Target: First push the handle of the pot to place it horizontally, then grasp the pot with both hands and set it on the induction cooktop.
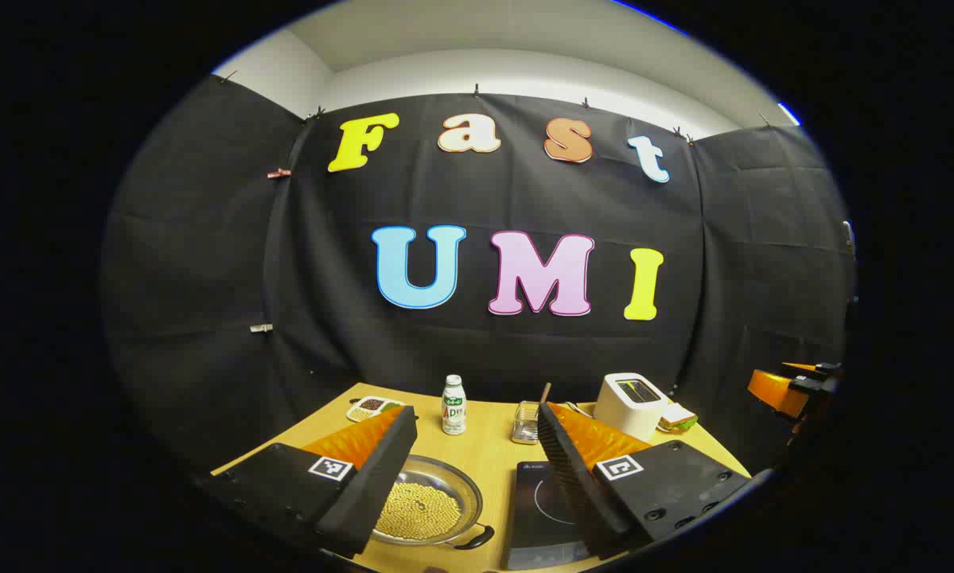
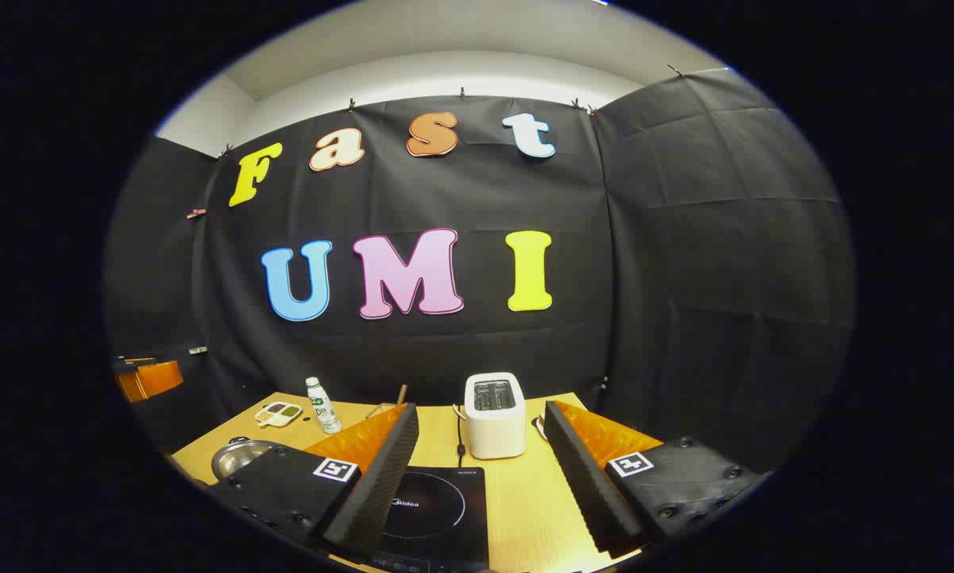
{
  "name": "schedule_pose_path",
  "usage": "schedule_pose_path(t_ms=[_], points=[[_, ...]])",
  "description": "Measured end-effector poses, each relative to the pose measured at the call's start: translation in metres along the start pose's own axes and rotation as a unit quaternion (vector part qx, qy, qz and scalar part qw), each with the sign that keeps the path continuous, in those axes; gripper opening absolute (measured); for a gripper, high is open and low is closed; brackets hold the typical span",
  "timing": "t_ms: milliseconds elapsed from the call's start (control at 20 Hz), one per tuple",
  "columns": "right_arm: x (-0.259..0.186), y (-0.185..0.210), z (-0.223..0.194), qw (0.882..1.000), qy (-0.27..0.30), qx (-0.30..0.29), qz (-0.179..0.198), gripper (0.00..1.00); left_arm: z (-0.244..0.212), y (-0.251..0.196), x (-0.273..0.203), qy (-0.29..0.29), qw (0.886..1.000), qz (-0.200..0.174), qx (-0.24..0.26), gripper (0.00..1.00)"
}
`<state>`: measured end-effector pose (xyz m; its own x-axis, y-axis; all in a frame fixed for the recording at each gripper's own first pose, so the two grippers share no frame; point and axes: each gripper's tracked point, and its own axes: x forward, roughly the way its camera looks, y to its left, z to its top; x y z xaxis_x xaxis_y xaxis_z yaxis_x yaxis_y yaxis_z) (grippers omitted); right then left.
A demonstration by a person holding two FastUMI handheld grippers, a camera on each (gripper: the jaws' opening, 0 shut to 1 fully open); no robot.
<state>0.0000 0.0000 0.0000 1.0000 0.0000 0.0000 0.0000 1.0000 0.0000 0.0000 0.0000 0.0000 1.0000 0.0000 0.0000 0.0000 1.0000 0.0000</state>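
Observation:
A shallow steel pot (image 1: 425,505) holding yellow beans sits on the wooden table (image 1: 488,454); its dark handle (image 1: 475,539) sticks out at the near right. Right of it lies the black induction cooktop (image 1: 542,509). My left gripper (image 1: 477,426) hovers open above both, its fingers apart with nothing between them. In the right gripper view the cooktop (image 2: 433,509) lies below my right gripper (image 2: 480,422), which is open and holds nothing. The pot's rim (image 2: 238,455) shows at the left, half hidden by a finger. The other gripper (image 1: 791,387) hangs at the far right.
A white toaster (image 2: 494,414) stands behind the cooktop, its cord trailing forward. A small white bottle (image 1: 453,404), a wire holder (image 1: 527,422), a dish of snacks (image 1: 371,407) and a sandwich (image 1: 677,416) line the table's back.

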Motion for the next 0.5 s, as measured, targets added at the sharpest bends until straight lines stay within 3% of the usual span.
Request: schedule_pose_path(t_ms=[300,500], points=[[-0.016,0.028,-0.003,1.000,0.002,-0.022,-0.020,0.98,-0.009,0.021,-0.005,-0.002,0.999,-0.029,0.037,0.95],[-0.030,0.049,-0.016,0.999,0.008,-0.019,-0.035,0.98,-0.027,0.028,-0.012,0.002,0.998,-0.058,0.022,0.95]])
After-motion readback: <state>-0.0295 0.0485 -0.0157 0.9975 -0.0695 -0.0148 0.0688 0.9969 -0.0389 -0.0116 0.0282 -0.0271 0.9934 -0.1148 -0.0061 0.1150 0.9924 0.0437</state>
